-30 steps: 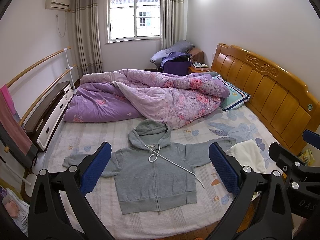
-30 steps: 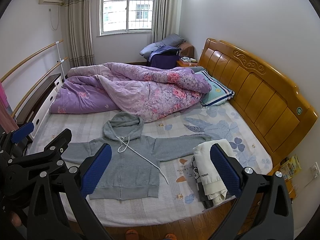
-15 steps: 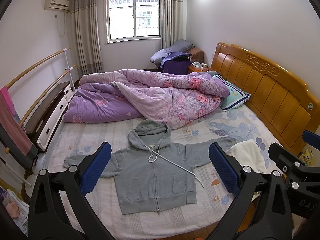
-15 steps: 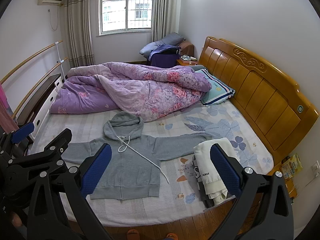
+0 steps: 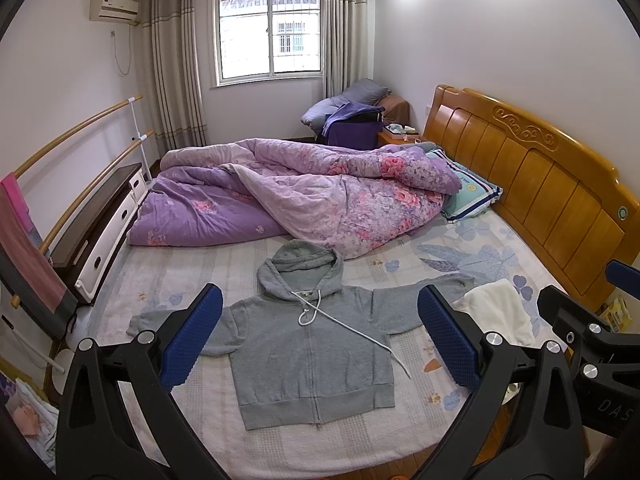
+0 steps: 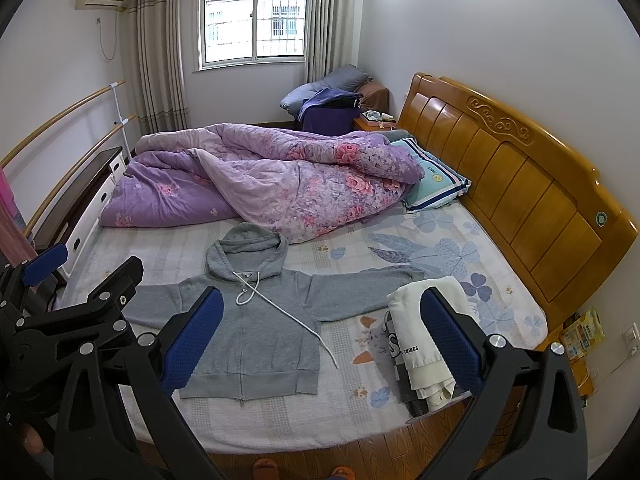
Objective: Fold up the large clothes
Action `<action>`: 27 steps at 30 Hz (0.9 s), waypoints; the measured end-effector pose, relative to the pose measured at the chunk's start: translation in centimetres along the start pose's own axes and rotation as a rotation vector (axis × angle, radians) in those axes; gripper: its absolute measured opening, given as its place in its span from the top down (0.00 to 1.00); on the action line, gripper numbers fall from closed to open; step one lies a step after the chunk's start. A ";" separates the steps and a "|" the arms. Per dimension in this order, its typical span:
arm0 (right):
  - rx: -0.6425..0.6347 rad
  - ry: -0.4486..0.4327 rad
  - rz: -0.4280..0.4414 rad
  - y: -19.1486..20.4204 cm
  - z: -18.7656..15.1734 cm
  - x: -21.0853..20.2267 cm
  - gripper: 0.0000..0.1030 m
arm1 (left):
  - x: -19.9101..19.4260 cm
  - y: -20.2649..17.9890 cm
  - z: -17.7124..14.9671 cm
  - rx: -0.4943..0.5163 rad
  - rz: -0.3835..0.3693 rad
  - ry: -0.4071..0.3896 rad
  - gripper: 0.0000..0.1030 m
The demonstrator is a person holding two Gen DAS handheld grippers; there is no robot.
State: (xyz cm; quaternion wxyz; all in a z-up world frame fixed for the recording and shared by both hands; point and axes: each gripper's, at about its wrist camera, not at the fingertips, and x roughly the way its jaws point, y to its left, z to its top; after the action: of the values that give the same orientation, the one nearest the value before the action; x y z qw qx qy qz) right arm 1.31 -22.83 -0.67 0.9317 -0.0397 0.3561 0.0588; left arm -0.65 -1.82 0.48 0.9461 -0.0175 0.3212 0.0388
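A grey zip hoodie (image 5: pixel 308 344) lies flat and face up on the bed, sleeves spread to both sides, hood toward the quilt, a white drawstring trailing to the right. It also shows in the right wrist view (image 6: pixel 256 320). My left gripper (image 5: pixel 320 344) is open and empty, held well above the bed's front edge. My right gripper (image 6: pixel 320 340) is open and empty too, to the right of the left one. Neither touches the hoodie.
A folded white garment (image 6: pixel 424 328) lies on a small pile by the hoodie's right sleeve. A purple floral quilt (image 5: pixel 304 196) fills the far half of the bed. A wooden headboard (image 5: pixel 532 184) stands on the right, a low cabinet (image 5: pixel 100 224) on the left.
Both views have shifted only slightly. The hoodie has not moved and both grippers have stayed open.
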 end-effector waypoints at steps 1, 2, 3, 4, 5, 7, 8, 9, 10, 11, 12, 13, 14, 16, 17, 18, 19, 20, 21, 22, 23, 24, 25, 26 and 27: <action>0.000 0.001 -0.001 0.0 0.0 0.1 0.08 | 0.0 0.0 0.0 0.001 0.000 0.000 0.05; 0.000 0.002 -0.002 0.0 0.0 0.1 0.08 | 0.1 0.0 0.0 0.002 0.000 0.002 0.05; 0.001 0.002 -0.001 0.0 0.0 0.1 0.08 | 0.0 0.0 0.0 0.001 0.000 0.002 0.05; 0.002 0.001 0.000 0.0 0.0 0.0 0.08 | 0.1 0.0 0.1 0.002 -0.001 0.001 0.05; 0.001 0.001 -0.001 0.0 0.0 0.1 0.08 | 0.1 0.1 0.0 0.002 -0.001 0.001 0.05; 0.002 0.003 -0.001 -0.1 0.1 0.1 0.08 | 0.1 0.1 0.1 0.003 -0.001 0.001 0.05; 0.001 0.003 -0.001 -0.1 0.1 0.1 0.08 | 0.1 0.0 0.1 0.002 -0.001 0.002 0.05; 0.001 0.002 -0.001 -0.1 0.1 0.2 0.08 | 0.1 0.1 0.1 0.002 -0.001 0.002 0.05; 0.001 0.002 -0.001 -0.1 0.1 0.1 0.08 | 0.1 0.0 0.1 0.003 -0.002 0.001 0.05; 0.001 0.002 -0.001 -0.1 0.1 0.2 0.08 | 0.1 0.1 0.1 0.003 -0.002 0.001 0.05; 0.002 0.003 -0.002 -0.1 0.1 0.2 0.08 | 0.1 0.0 0.1 0.003 -0.002 0.003 0.05; 0.003 0.005 -0.001 -0.1 0.1 0.2 0.08 | 0.1 0.0 0.1 0.004 -0.002 0.003 0.05; 0.003 0.006 0.000 -0.2 0.1 0.4 0.08 | 0.2 0.1 0.1 0.003 -0.003 0.004 0.05; 0.003 0.006 -0.002 -0.2 0.2 0.4 0.08 | 0.3 0.3 0.2 0.004 -0.004 0.005 0.05; 0.003 0.005 -0.003 -0.2 0.2 0.3 0.08 | 0.3 0.4 0.1 0.004 -0.004 0.005 0.05; 0.003 0.004 -0.003 -0.2 0.1 0.3 0.08 | 0.3 0.3 0.2 0.004 -0.004 0.004 0.05; 0.002 0.005 -0.001 -0.2 0.2 0.4 0.08 | 0.3 0.4 0.1 0.004 -0.005 0.003 0.05; 0.002 0.005 -0.001 -0.2 0.2 0.4 0.08 | 0.3 0.4 0.1 0.005 -0.005 0.003 0.05; 0.002 0.006 -0.001 -0.2 0.2 0.4 0.08 | 0.3 0.4 0.2 0.006 -0.005 0.005 0.05; 0.003 0.006 -0.002 -0.2 0.2 0.4 0.08 | 0.4 0.4 0.2 0.006 -0.006 0.006 0.05; 0.003 0.006 -0.001 -0.2 0.2 0.4 0.08 | 0.3 0.3 0.2 0.006 -0.006 0.005 0.05; 0.003 0.007 0.000 -0.3 0.2 0.4 0.08 | 0.3 0.4 0.2 0.007 -0.006 0.006 0.05; 0.002 0.009 0.000 -0.3 0.2 0.5 0.08 | 0.3 0.5 0.1 0.006 -0.006 0.005 0.05; 0.002 0.009 0.000 -0.4 0.2 0.5 0.08 | 0.3 0.5 0.1 0.006 -0.006 0.004 0.05; 0.005 0.008 -0.001 -0.5 0.2 0.6 0.08 | 0.3 0.4 0.2 0.009 -0.007 0.005 0.05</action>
State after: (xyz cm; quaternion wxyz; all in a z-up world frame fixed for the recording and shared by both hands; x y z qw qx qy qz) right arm 1.93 -23.28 -0.90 0.9304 -0.0380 0.3602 0.0573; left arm -0.30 -1.35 0.42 0.9455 -0.0144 0.3234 0.0339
